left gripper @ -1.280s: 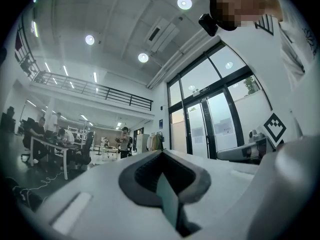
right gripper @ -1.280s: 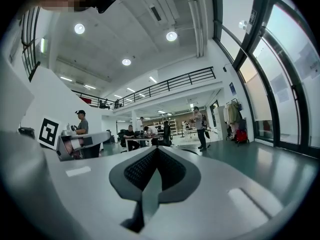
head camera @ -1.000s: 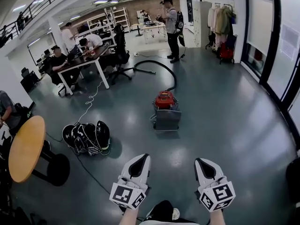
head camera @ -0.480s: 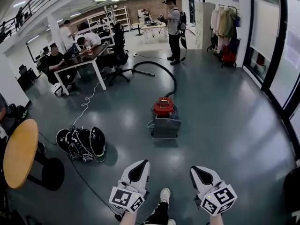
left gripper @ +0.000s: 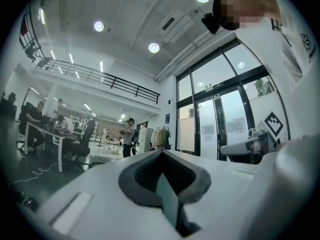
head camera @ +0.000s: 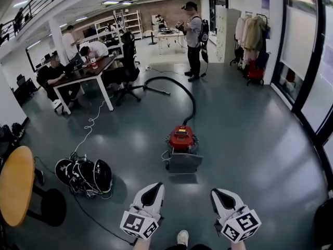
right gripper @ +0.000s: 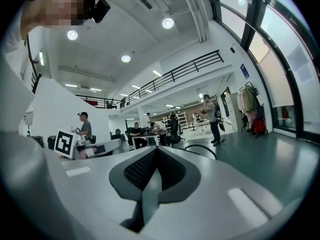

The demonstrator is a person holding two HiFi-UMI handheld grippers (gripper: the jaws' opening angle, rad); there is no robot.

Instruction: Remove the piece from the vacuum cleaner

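Step in hand, as judged: approach, no contact made yet. The red-topped, grey-bodied canister vacuum cleaner (head camera: pixel 182 147) stands on the glossy grey floor (head camera: pixel 250 139), ahead of both grippers and well apart from them. Its black flexible hose (head camera: pixel 186 90) leaves from the far side and curves away across the floor. The white left gripper (head camera: pixel 154 188) and white right gripper (head camera: pixel 220 194) are held level, side by side, pointed toward the machine. Jaws on both are closed together with nothing between them, as each gripper view shows. Which piece is to be taken off cannot be told from here; the hose joint is only a guess. Next move: gap to be closed, grippers lowered to the machine, one set of jaws opened for the piece, the body probably steadied by the other. The black pile of gear (head camera: pixel 86 175) at left is to be kept clear of.
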